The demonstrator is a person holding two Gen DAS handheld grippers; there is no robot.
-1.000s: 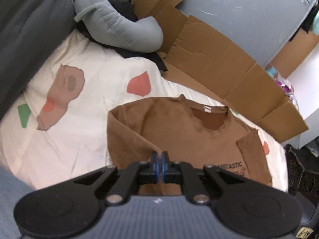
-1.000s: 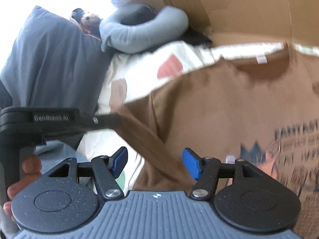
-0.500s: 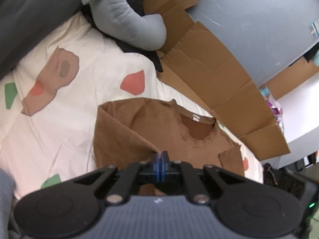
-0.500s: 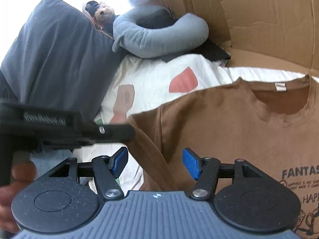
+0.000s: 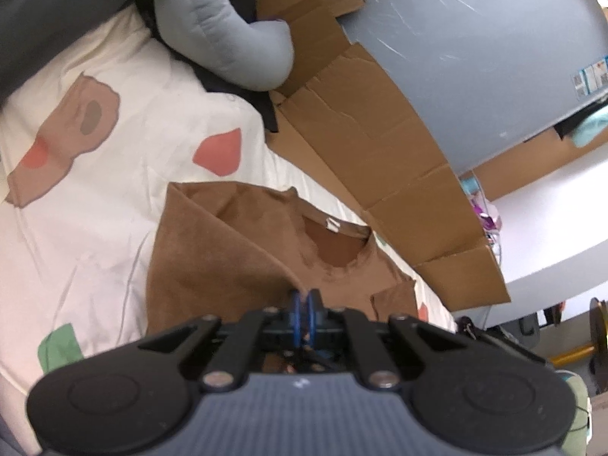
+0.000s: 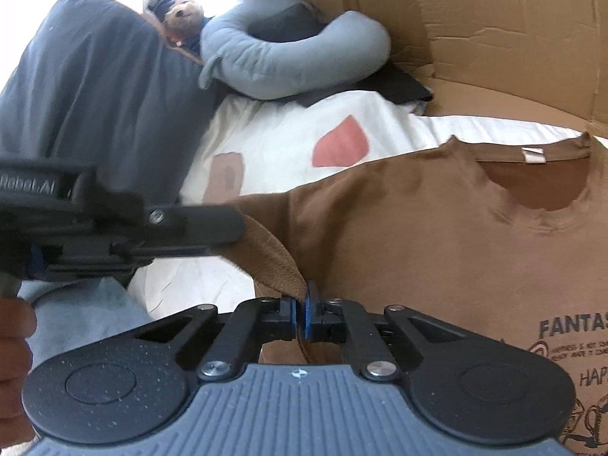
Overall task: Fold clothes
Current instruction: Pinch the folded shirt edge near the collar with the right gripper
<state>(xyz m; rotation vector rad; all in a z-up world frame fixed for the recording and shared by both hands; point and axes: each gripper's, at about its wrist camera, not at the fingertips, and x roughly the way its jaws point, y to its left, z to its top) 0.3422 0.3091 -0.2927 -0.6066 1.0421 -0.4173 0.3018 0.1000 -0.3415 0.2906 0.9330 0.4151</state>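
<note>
- Brown T-shirt (image 6: 437,250) lies front-up on a white bedsheet (image 5: 125,174) patterned with pink, brown and green patches; its neckline with the small white label points toward the flattened cardboard (image 5: 383,144) at the far edge of the bed.
- In the right wrist view, printed lettering shows on the shirt's chest at the right edge of the picture.
- The shirt's sleeve side nearest the grippers is lifted off the sheet and curls up in a fold toward both sets of fingers.
- The right gripper (image 6: 300,317) has its blue pads drawn together on the edge of that raised fold; the cloth runs down between the pads and comes out below them.
- The left gripper (image 5: 303,313) has its blue pads nearly together with a narrow slit between them, and its jaws are opening slightly; a peak of brown fabric rises right at the tips and still looks pinched there.
- In the right wrist view, the left gripper reaches in from the left, its black finger touching the same raised fold just beside the right one's grip.
- Part of a hand (image 6: 13,372) shows at the left border of that view.
- A grey curved pillow (image 6: 292,57) lies at the head of the bed, well apart from the shirt, beside a dark grey cushion (image 6: 87,87).
</note>
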